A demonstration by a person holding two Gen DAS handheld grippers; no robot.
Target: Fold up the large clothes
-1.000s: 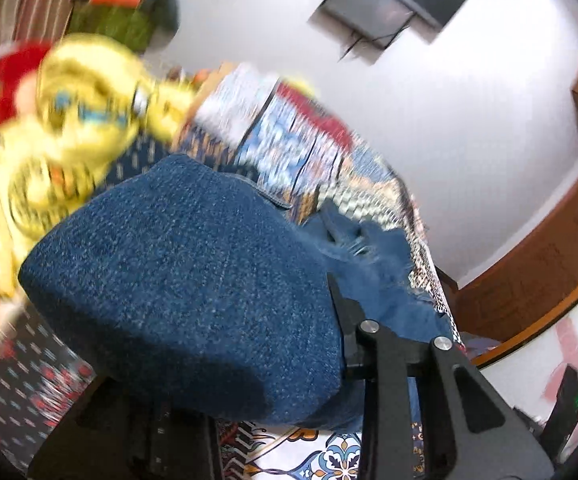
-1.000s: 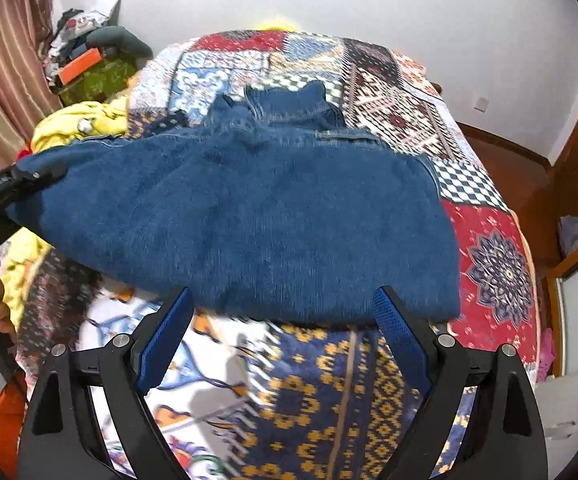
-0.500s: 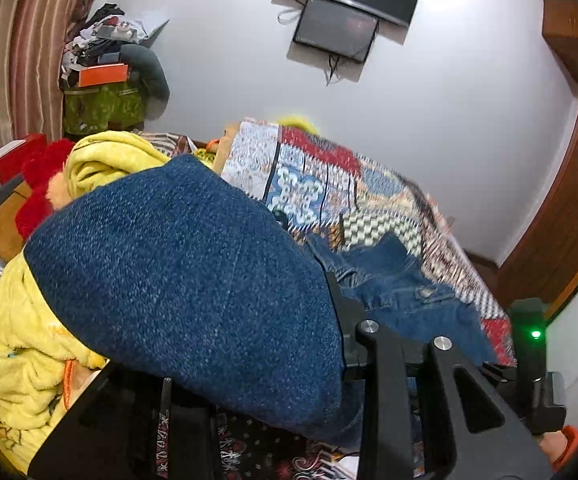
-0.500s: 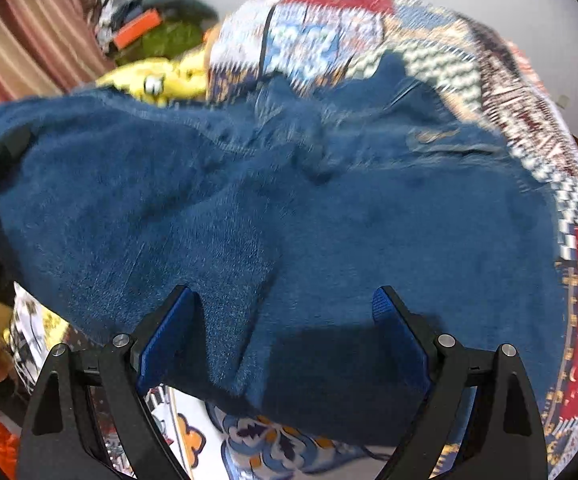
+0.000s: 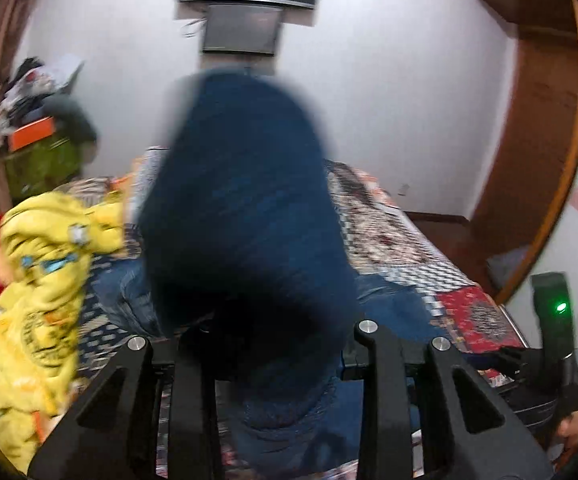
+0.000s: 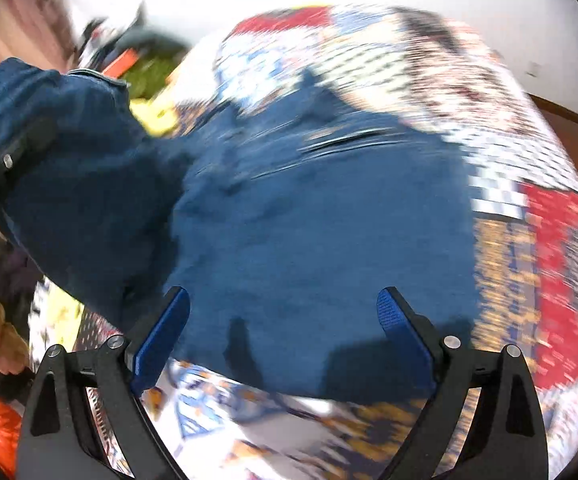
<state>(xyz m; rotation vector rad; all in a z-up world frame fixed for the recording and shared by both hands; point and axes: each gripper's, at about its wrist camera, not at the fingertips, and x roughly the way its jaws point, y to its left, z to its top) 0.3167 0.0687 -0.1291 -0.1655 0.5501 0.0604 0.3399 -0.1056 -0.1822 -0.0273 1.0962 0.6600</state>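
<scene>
patchwork bed | left tongs raised, clamping denim garment | right tongs spread, angled down

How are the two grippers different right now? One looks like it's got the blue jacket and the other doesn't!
The left gripper is shut on a bunched fold of the blue jacket, lifted off the bed; the right gripper holds nothing. The left one's jaws sit close together around the cloth; the right one's stand wide apart, just above the jacket's near edge. Both are black, hand-held and point down toward the jacket.
</scene>
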